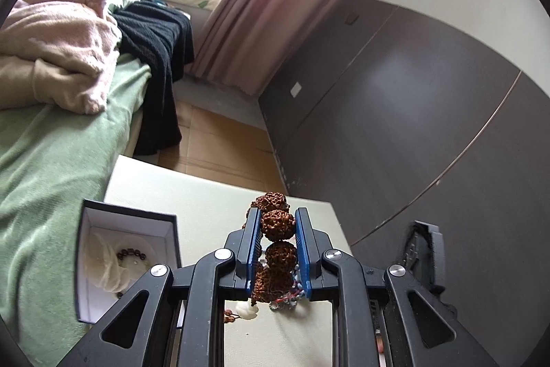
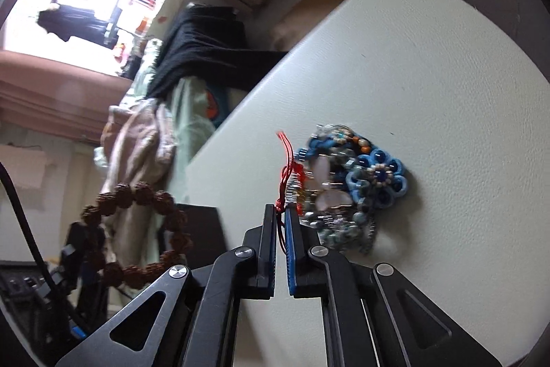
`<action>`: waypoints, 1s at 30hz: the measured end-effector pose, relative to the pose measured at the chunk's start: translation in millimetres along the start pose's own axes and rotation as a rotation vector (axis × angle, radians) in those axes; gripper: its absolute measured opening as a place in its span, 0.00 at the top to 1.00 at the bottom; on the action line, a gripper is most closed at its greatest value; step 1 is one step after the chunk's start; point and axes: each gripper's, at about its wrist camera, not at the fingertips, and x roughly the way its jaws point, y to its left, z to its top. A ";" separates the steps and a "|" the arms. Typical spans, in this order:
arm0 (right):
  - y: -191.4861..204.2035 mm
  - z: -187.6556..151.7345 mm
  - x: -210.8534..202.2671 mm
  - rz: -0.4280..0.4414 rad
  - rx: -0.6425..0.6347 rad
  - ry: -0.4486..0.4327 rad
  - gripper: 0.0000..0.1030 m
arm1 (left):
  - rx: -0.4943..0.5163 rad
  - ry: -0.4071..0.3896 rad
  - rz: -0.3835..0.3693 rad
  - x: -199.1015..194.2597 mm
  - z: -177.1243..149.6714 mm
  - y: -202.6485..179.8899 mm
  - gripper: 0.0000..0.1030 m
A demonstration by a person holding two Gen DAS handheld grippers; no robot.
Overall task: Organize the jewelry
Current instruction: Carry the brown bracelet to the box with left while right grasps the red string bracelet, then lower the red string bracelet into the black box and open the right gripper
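My left gripper [image 1: 277,219] is shut on a bracelet of large rough brown seed beads [image 1: 277,220], held above the pale table [image 1: 165,191]. The same bracelet [image 2: 137,229] hangs as a ring at the left of the right wrist view. My right gripper [image 2: 281,212] is shut on a thin red cord [image 2: 286,167] that leads to a tangled pile of blue beaded jewelry [image 2: 357,181] lying on the table [image 2: 429,64]. An open dark jewelry box [image 1: 127,257] with a white lining stands at the left and holds a small dark-bead bracelet [image 1: 132,255].
A white carved pendant [image 1: 246,310] and small blue beads [image 1: 292,296] lie on the table below the left fingers. A bed with a green sheet [image 1: 51,167], pink and black clothes sits left. A dark wood wall panel [image 1: 412,126] stands right.
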 end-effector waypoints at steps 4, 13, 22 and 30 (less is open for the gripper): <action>15.5 -5.1 -12.1 0.083 -0.039 -0.026 0.94 | -0.013 -0.043 0.007 -17.2 5.2 5.6 0.80; 54.7 -27.3 -15.7 0.214 -0.144 -0.025 0.94 | -0.022 -0.105 0.113 -36.3 11.5 28.9 0.80; 67.4 -40.5 -5.0 0.216 -0.180 0.003 0.94 | -0.105 -0.050 0.129 -20.0 8.4 56.0 0.76; 87.5 -47.8 5.6 0.281 -0.222 0.020 0.94 | -0.191 -0.095 0.198 -43.8 10.4 80.2 0.39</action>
